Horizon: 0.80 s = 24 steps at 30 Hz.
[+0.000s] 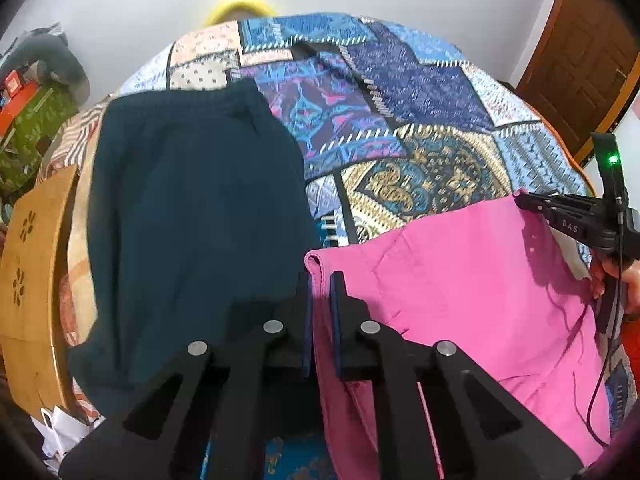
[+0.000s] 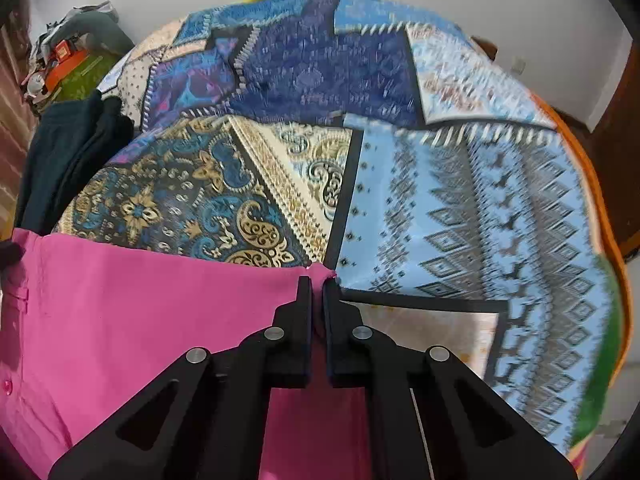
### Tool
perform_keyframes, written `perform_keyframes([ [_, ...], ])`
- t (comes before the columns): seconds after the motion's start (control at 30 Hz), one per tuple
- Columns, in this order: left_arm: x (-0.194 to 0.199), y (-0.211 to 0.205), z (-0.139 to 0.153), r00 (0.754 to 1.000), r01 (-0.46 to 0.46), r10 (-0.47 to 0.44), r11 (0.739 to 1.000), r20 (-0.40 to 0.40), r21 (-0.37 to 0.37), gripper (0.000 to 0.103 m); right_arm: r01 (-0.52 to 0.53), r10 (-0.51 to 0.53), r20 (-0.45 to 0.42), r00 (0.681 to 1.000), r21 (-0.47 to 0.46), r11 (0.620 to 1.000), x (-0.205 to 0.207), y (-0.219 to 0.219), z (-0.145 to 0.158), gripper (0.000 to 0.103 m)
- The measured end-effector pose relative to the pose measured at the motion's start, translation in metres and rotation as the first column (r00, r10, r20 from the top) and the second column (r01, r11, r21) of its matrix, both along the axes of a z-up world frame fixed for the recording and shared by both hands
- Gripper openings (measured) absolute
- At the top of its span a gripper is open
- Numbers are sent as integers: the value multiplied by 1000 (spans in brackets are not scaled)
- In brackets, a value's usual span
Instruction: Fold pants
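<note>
Pink pants lie across the near part of a patchwork bedspread. My left gripper is shut on their left corner, pink cloth pinched between the pads. In the right wrist view the same pink pants fill the lower left, and my right gripper is shut on their right corner. That right gripper also shows at the right edge of the left wrist view, held by a hand, with its tip on the pants' far right corner.
Dark teal folded pants lie to the left of the pink ones, also seen as teal pants. A wooden bed board borders the left. A brown door stands at the right. Clutter sits far left.
</note>
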<state>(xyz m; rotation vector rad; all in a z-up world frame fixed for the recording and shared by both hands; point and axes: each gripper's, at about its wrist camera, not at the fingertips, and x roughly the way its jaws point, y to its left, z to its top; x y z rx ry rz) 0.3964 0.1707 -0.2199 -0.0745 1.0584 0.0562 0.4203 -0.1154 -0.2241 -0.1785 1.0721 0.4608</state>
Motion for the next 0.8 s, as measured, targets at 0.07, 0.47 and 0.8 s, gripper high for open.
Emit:
perform_keyframes([
  [0.07, -2, 0, 11, 1000, 0, 0, 1000, 18, 12, 8, 2, -3, 37, 999, 27, 1000, -3, -3, 14, 3],
  [0.47, -32, -12, 101, 984, -1, -9, 998, 181, 57, 7, 0, -56, 262, 963, 208, 978, -38, -33, 143, 3],
  [0.8, -85, -51, 114, 976, 58, -71, 996, 204, 72, 5, -45, -17, 289, 957, 205, 978, -102, -66, 156, 3],
])
